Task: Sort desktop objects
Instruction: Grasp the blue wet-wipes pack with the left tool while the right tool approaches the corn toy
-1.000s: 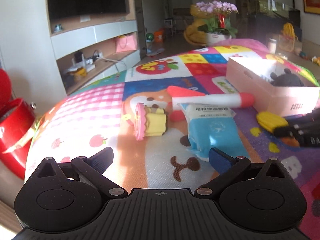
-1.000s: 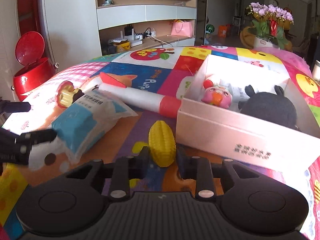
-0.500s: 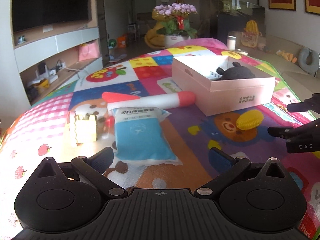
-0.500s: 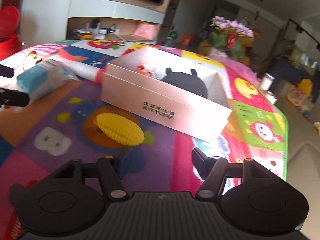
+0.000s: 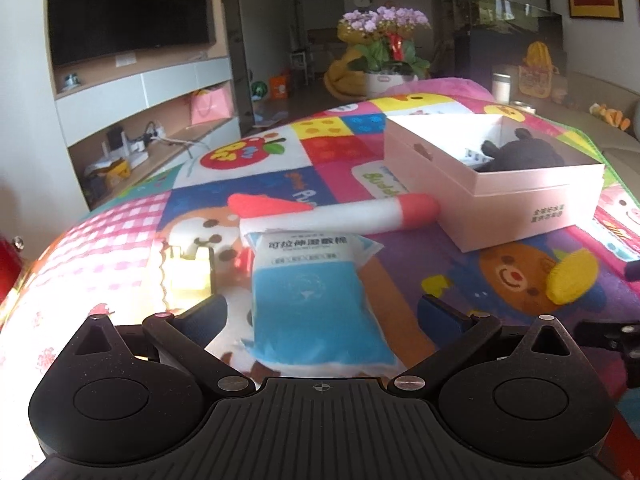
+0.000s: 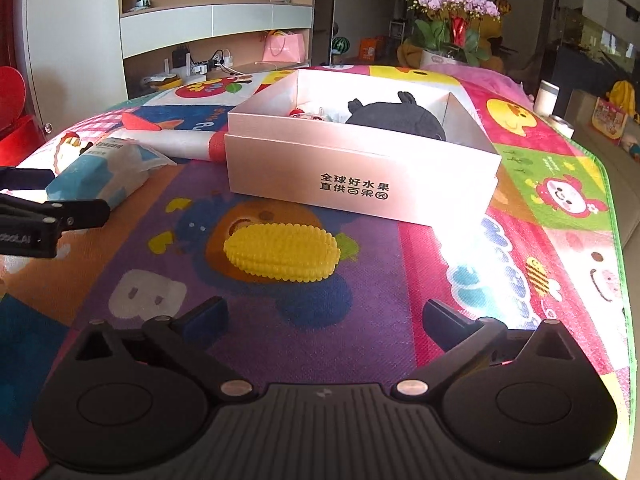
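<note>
My left gripper is open and empty, with a blue and white soft packet lying between its fingers on the mat. A white roll with a red end lies behind the packet. A yellow and pink toy sits to its left in glare. My right gripper is open and empty, just short of a yellow toy corn. Behind the corn stands an open pink box holding a black plush and a small pink toy. The corn and box also show in the left wrist view.
Everything lies on a colourful cartoon play mat. The left gripper's fingers reach in at the left of the right wrist view. A flower pot, a TV shelf unit and a red bin stand beyond the mat.
The right gripper opened off the corn, pulled back and now faces it with the box behind. The left gripper swung right and moved closer, so the blue packet lies between its fingers.
</note>
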The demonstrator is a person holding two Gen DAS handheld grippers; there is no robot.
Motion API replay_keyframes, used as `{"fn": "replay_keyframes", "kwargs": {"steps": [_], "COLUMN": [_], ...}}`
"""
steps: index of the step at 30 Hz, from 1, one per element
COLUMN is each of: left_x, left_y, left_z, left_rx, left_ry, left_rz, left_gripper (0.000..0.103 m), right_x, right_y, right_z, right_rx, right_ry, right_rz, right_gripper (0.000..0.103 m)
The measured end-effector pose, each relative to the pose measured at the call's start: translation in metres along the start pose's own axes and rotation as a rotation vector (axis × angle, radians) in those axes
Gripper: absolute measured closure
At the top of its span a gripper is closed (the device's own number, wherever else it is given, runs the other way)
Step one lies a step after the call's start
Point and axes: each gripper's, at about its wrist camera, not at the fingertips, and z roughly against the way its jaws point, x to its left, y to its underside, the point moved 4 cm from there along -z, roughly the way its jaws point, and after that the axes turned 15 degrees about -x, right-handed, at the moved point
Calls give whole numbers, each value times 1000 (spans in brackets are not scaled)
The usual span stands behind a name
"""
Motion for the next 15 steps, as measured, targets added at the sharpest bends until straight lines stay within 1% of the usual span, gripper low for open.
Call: {"fn": "replay_keyframes", "kwargs": {"steps": [2, 4, 5, 6, 8, 11, 12, 15], "left_x": [3, 5, 6, 5, 4, -1, -4, -19], "left_y": [-1, -1, -1, 1, 3, 6, 6, 7], "left_z": [-11, -16, -16, -17, -15, -6, -3, 11], "left_rx": [13, 21, 25, 36, 39, 35, 35, 36], "left_ry": [-10, -13, -13, -6, 7, 38, 62, 151], "left_rz": [-14, -8, -9, -13, -14, -4, 3, 15], "left_gripper": [0, 3, 18, 36, 35, 38, 40, 39], "right_x": [-4, -3, -2, -3, -3, -3, -3, -3], "right_y": [1, 1, 1, 1, 1, 1, 1, 1], "right_z": [-1, -1, -1, -1, -1, -1, -1, -1], "right_rx": [6, 2, 0, -1, -1, -1, -1, 1], "right_ry": [-12, -9, -7, -9, -11, -10, -10, -15], "right_rz": [-31, -27, -26, -29, -33, -32, -32, -37], "right_gripper": [0, 0, 0, 0, 0, 0, 0, 0]}}
